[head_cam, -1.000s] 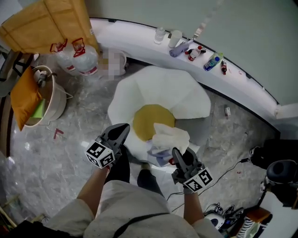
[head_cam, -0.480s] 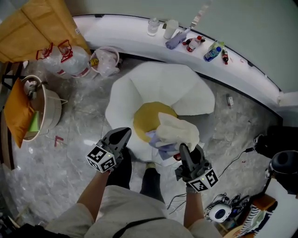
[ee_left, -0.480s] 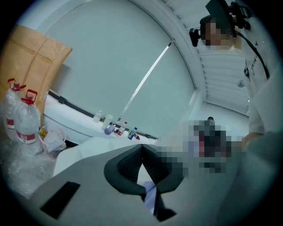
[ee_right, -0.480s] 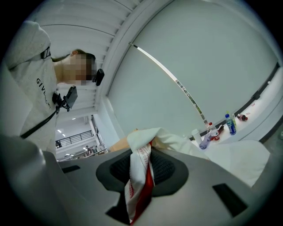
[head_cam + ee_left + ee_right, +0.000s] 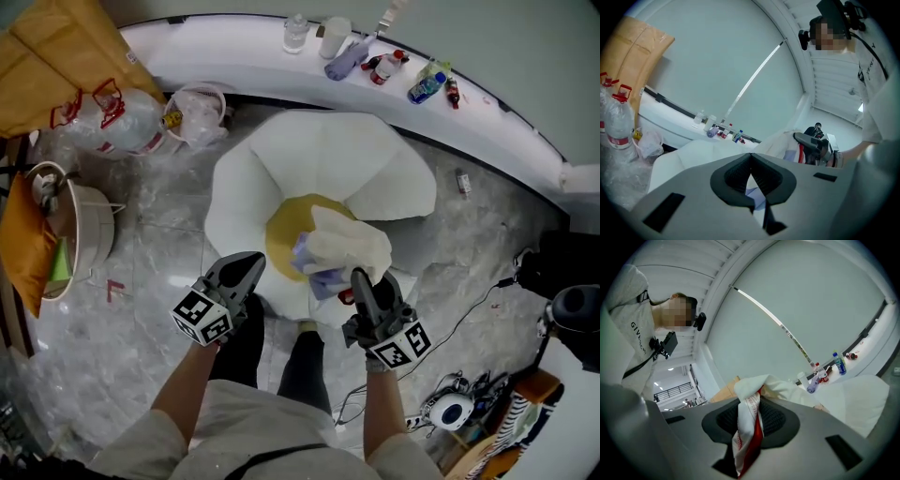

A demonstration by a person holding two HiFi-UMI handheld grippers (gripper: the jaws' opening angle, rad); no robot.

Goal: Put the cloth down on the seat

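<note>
The right gripper [image 5: 360, 277] is pinching the cloth [image 5: 349, 246] by a red-edged fold, its jaws partly closed on it, so the bundle is bunching over the yellow seat [image 5: 279, 242] of the white chair [image 5: 319, 155], ready for release. The left gripper [image 5: 247, 265] is waiting at the chair's near edge, jaws together and empty, leaving the seat clear.

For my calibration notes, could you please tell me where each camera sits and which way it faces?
Head view: on the person's head, facing steeply down at the yellow seat; shows forearms, legs, left gripper, right gripper.
Left gripper view: rides that gripper, along closed, empty jaws toward the chair; shows the torso.
Right gripper view: rides that gripper, along jaws clamping the cloth; shows the torso.
Shared: the ledge bottles, in all three.
</note>
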